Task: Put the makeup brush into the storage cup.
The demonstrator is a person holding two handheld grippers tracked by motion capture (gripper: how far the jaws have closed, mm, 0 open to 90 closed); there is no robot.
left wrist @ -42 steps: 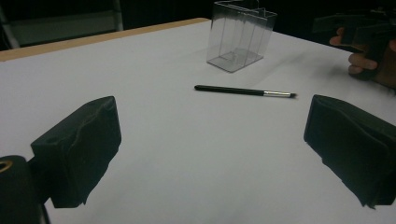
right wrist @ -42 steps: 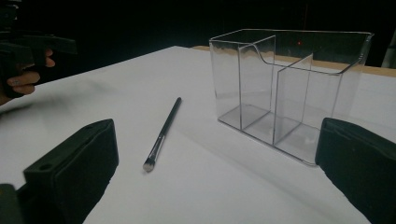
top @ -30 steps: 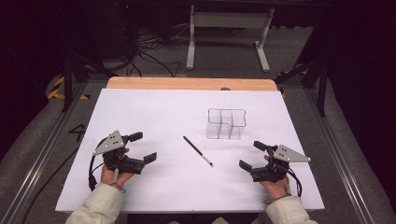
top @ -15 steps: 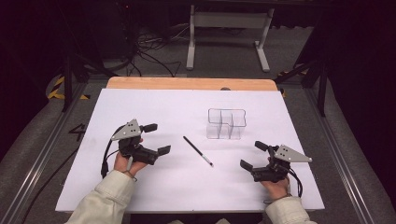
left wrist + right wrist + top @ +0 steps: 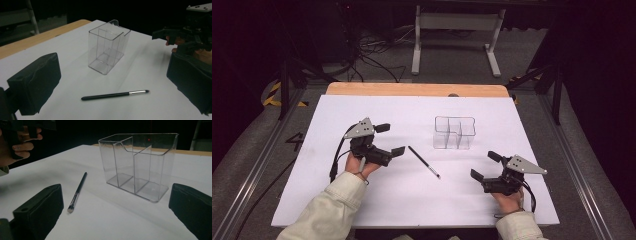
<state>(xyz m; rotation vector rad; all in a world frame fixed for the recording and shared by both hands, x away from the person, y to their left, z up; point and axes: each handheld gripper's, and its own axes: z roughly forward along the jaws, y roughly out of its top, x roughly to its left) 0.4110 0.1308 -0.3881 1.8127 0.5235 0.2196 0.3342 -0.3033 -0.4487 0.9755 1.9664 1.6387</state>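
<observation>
We see the left gripper (image 5: 386,140) at about 9 o'clock on the counter (image 5: 362,210), fingers spread wide with nothing between them, just beside the handle end of the brush (image 5: 424,162). The brush lies flat on the white sheet near centre, black handle toward 11 o'clock, silver ferrule and tip toward 5 o'clock; in the left gripper view it sits between and beyond the fingers (image 5: 37,82), not touched. We see the clear plastic organiser (image 5: 454,133) upright at about 1 o'clock from the brush, apart from it, its compartments empty. The right gripper (image 5: 483,166) sits at about 4 o'clock, held in the person's hand (image 5: 508,199), fingers also spread apart and empty; its view looks at the organiser and the brush tip.
</observation>
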